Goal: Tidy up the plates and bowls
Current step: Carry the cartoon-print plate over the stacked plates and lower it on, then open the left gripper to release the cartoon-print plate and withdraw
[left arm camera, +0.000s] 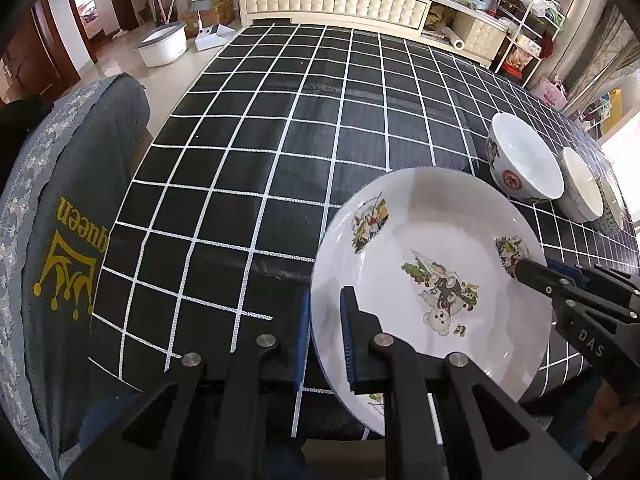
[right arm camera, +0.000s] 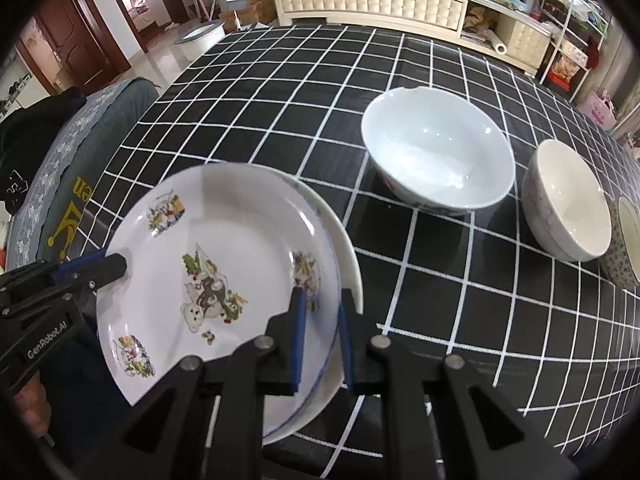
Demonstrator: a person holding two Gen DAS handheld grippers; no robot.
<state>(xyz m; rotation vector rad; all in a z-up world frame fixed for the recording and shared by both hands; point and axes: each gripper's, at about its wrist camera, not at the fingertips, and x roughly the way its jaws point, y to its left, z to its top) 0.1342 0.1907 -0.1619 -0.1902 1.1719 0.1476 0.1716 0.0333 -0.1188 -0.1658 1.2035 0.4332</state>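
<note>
A white plate with cartoon prints (left arm camera: 432, 240) (right arm camera: 224, 240) sits at the table's near edge, on top of a plain white plate (right arm camera: 350, 264) whose rim shows on its right. My left gripper (left arm camera: 326, 312) (right arm camera: 116, 266) is shut on the cartoon plate's left rim. My right gripper (right arm camera: 322, 300) (left arm camera: 524, 270) is shut on its right rim, one pad inside and one outside. Behind stand a large white bowl (right arm camera: 436, 160) (left arm camera: 524, 160), a cream bowl (right arm camera: 568, 204) (left arm camera: 580, 184) and a patterned bowl (right arm camera: 628, 240) at the right edge.
A black cloth with a white grid (left arm camera: 280, 140) covers the table. A chair with a grey "queen" cover (left arm camera: 72, 240) stands against the left side. A cream sideboard (left arm camera: 332, 0) and a white tub (left arm camera: 162, 46) lie beyond the table. A person's hand (left arm camera: 616, 412) holds the right gripper.
</note>
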